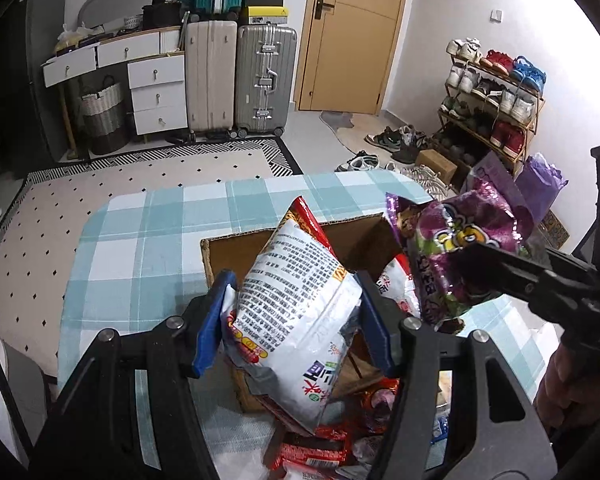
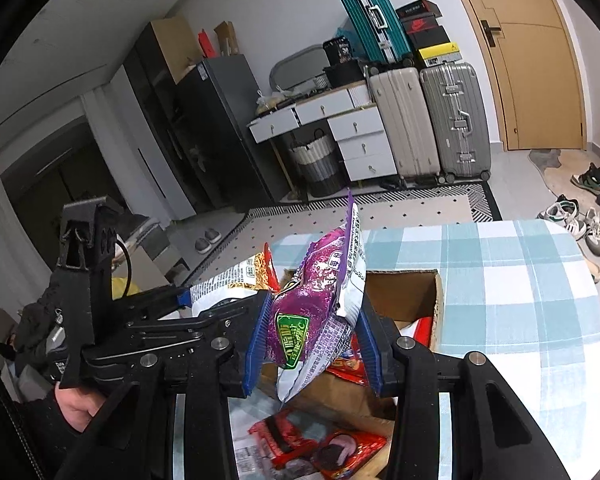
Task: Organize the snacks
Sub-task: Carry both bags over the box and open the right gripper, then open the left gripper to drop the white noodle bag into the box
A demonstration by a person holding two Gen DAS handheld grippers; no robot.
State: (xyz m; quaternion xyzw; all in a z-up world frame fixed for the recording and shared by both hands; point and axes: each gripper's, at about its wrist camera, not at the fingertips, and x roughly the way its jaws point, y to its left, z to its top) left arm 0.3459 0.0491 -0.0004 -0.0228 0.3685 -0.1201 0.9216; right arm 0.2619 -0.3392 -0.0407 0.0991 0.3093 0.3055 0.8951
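- A white-and-red printed snack bag point(image 1: 300, 312) was clamped in the left gripper point(image 1: 296, 320) jaws above the open brown cardboard box point(image 1: 236, 252), presumably for dropping in.
- A purple foil snack bag point(image 2: 320, 312) was pinched in the right gripper point(image 2: 312, 344) jaws over the same box.

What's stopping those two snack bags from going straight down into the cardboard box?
Nothing visible blocks them. The left gripper holds the white bag and the right gripper the purple bag above the cardboard box, whose open top has room beside a few red-and-white packets.

Both wrist views look close down over the cardboard box point(image 1: 236, 256) point(image 2: 404, 296) – door upper right, suitcases behind.
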